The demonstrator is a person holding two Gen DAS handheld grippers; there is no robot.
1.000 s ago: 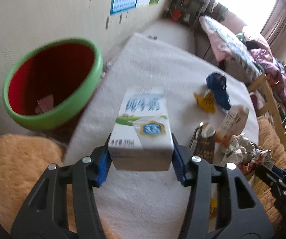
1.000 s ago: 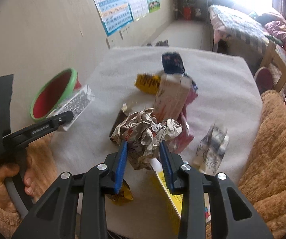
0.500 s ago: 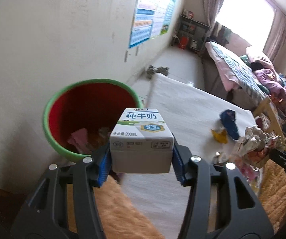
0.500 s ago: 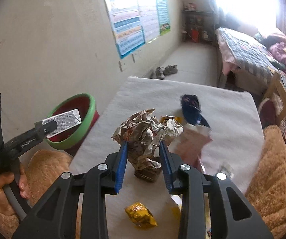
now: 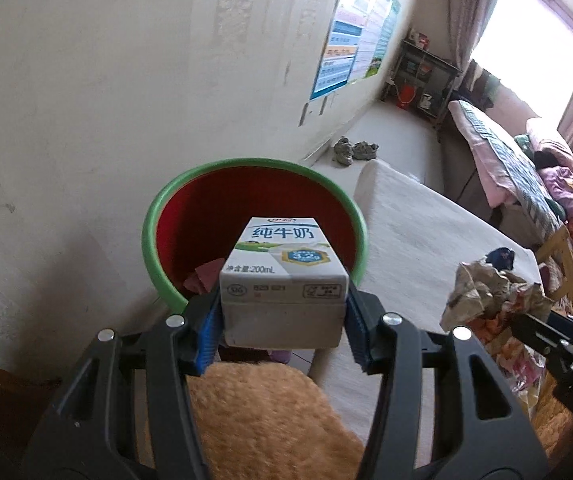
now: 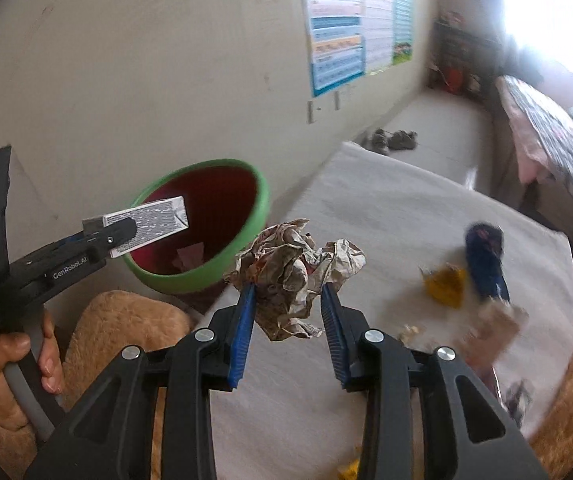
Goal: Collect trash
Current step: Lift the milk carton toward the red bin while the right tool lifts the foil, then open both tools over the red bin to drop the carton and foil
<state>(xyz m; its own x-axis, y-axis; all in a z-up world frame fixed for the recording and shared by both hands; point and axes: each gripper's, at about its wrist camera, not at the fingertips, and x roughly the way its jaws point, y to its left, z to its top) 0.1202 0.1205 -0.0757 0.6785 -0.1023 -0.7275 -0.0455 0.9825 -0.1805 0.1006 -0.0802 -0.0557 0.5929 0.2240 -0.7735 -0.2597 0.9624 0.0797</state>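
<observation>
between the left gripper (image 5: 284, 322) fingers a carton (image 5: 284, 280) sits clamped, bin (image 5: 254, 176) just beyond, likely for dropping; the right gripper (image 6: 286, 312) pinches crumpled paper (image 6: 294, 268), presumably next.

The bin (image 5: 254, 216) stands open-mouthed between the wall (image 5: 126, 80) and the table (image 5: 426, 232); only a few scraps (image 5: 202, 278) lie at its bottom. The wall closes off the bin's far side. The carton (image 5: 282, 280) in the left gripper (image 5: 282, 330) hangs before the bin's near rim.
</observation>
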